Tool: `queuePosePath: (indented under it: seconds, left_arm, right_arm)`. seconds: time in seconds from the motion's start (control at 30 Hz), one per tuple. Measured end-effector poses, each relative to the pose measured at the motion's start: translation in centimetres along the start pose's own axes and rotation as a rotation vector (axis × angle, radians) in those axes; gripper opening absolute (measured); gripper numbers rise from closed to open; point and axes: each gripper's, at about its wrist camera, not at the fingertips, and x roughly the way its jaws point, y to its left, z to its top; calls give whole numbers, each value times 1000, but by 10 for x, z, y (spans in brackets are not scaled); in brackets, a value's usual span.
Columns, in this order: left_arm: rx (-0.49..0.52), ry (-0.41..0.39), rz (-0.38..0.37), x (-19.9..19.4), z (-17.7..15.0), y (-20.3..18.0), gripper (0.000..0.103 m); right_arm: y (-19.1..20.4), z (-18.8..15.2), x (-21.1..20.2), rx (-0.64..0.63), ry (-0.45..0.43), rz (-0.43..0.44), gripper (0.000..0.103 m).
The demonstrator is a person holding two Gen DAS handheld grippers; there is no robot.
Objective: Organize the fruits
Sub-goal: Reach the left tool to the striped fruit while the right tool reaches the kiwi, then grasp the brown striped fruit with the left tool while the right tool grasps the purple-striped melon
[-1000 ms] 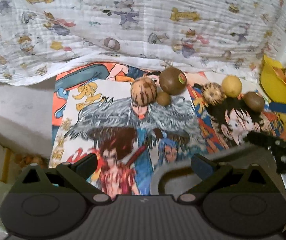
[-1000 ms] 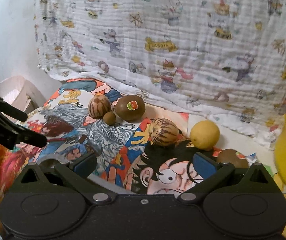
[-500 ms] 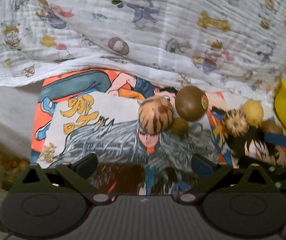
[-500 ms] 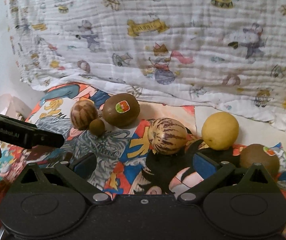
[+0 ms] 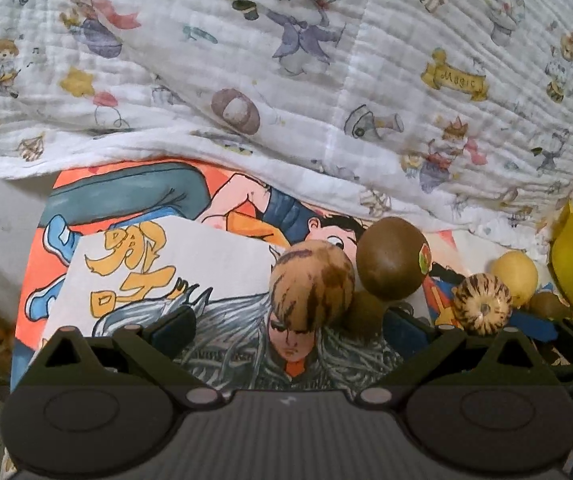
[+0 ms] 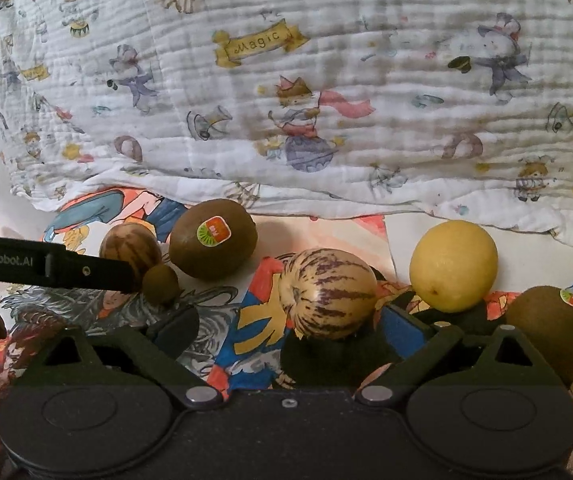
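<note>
On the cartoon-print cloth (image 6: pixel 254 320) beneath a white quilt (image 6: pixel 326 100), striped melon (image 6: pixel 328 294) between released right claw (image 6: pixel 286 326) jaws just narrowing, untouched.

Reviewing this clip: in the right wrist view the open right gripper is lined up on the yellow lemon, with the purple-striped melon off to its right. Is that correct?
Not quite. The right wrist view shows the open right gripper lined up on the purple-striped melon, which sits between its fingers without being pressed. The yellow lemon lies off to the right.

Melon (image 6: pixel 327 293) sits between kiwi (image 6: pixel 213 238) at left and lemon (image 6: pixel 453 265) at right, blanket (image 6: pixel 286 80) behind.
</note>
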Motion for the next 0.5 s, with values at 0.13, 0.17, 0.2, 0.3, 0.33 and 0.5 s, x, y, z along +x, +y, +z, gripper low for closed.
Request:
queuePosePath:
  seconds: [0.13, 0.17, 0.2, 0.3, 0.33, 0.5]
  left_arm:
    - [-11, -18, -13, 0, 1, 3, 99]
    - [-15, -21, -18, 0, 2, 3, 98]
    - [-18, -23, -22, 0, 2, 4, 97]
    - [-26, -26, -33, 1, 4, 5, 94]
    - [-29, -27, -37, 2, 5, 5, 94]
    - [-39, -27, -55, 5, 8, 5, 86]
  right_arm:
    - [-1, 1, 3, 3, -13, -7, 93]
    - [-1, 1, 3, 6, -16, -7, 92]
    - [-2, 1, 4, 9, -18, -8, 92]
    - [-3, 2, 5, 16, -24, -11, 90]
    - [-3, 2, 6, 20, -25, -11, 90]
    - [-3, 4, 9, 29, -37, -22, 85]
